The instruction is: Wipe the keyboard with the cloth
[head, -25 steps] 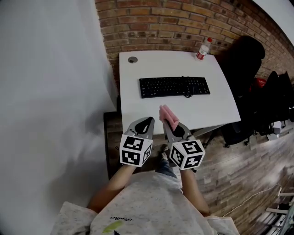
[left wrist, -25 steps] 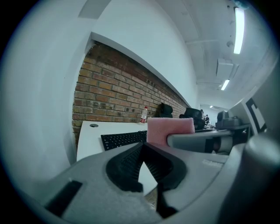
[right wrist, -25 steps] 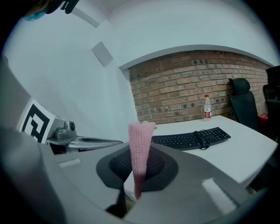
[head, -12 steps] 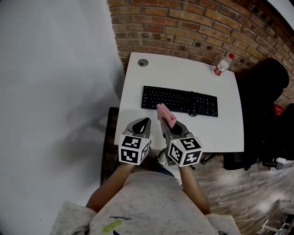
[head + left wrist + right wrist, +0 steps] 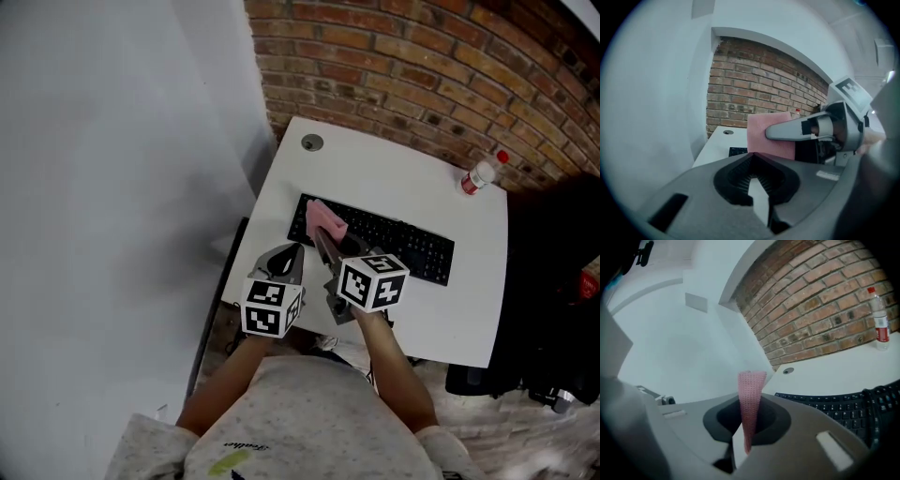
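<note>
1. Centrally, a black keyboard [image 5: 382,244] lay flat on a white table [image 5: 403,173]; it served as the reference for every entry below.
2. Right gripper [image 5: 746,439]: the jaws were pinched tight on a pink cloth [image 5: 325,219], which stood up edgewise from between them.
3. Cloth, position: it was held over the keyboard's end nearest the cable grommet [image 5: 312,142]. Neither gripper view showed it touching the keys.
4. Left gripper [image 5: 757,190]: the jaws were drawn together with nothing between them. It was held just short of the keyboard's near edge, beside the right gripper.
5. Water bottle [image 5: 480,174]: it stood upright beyond the keyboard's far end, well apart from it, near the brick wall [image 5: 422,75].
6. Progress, as judged: the cloth was already in the grip and had been brought to the keyboard. No wiping stroke appeared to have begun.
7. Remaining, as judged: lower the cloth onto the keys at that end, then draw it along the rows toward the bottle end.
</note>
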`<state>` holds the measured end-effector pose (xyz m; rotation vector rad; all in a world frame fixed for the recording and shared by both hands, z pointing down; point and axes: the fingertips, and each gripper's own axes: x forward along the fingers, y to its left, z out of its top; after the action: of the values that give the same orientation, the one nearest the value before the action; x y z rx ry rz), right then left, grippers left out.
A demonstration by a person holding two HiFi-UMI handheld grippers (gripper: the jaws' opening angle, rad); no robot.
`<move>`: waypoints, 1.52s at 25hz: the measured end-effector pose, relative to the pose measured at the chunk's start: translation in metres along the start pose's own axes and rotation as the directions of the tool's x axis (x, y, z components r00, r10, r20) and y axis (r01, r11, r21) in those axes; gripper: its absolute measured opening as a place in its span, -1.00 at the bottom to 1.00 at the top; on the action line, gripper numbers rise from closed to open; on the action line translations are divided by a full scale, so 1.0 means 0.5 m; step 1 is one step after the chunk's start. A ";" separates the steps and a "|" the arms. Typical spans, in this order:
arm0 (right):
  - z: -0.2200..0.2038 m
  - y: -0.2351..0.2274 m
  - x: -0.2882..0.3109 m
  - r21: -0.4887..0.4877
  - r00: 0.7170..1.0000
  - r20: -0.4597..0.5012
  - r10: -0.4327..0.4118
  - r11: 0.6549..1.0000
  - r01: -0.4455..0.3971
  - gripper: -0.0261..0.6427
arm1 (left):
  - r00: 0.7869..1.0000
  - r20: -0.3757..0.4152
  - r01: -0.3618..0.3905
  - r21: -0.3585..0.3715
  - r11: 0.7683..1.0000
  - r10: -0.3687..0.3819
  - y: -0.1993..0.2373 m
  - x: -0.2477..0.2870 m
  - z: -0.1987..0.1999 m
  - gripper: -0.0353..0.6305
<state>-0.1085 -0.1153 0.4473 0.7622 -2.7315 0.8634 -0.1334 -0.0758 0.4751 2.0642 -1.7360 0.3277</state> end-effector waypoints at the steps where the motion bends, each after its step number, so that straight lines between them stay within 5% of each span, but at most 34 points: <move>1: 0.005 -0.007 0.009 0.012 1.000 -0.011 0.018 1.000 -0.018 -0.85 | 1.000 0.002 -0.017 -0.007 1.000 0.017 0.003 0.005 0.003 -0.92; 12: -0.009 -0.037 0.124 0.207 0.984 -0.117 0.135 0.972 -0.108 -0.85 | 0.994 -0.011 -0.112 -0.052 0.992 0.111 0.071 0.021 0.005 -0.92; 25: -0.028 -0.088 0.234 0.352 0.982 -0.186 0.035 0.935 0.034 -0.85 | 0.996 -0.061 0.065 -0.035 0.997 -0.067 0.116 0.077 0.001 -0.92; 38: -0.041 -0.140 0.261 0.242 0.946 -0.269 -0.181 0.938 0.248 -0.85 | 0.973 -0.068 0.218 -0.067 0.974 -0.222 0.148 0.125 0.010 -0.92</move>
<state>-0.1832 -0.2070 0.5388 0.9184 -2.2912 1.2089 -0.1942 -0.1428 0.5102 2.1468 -1.4385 0.2784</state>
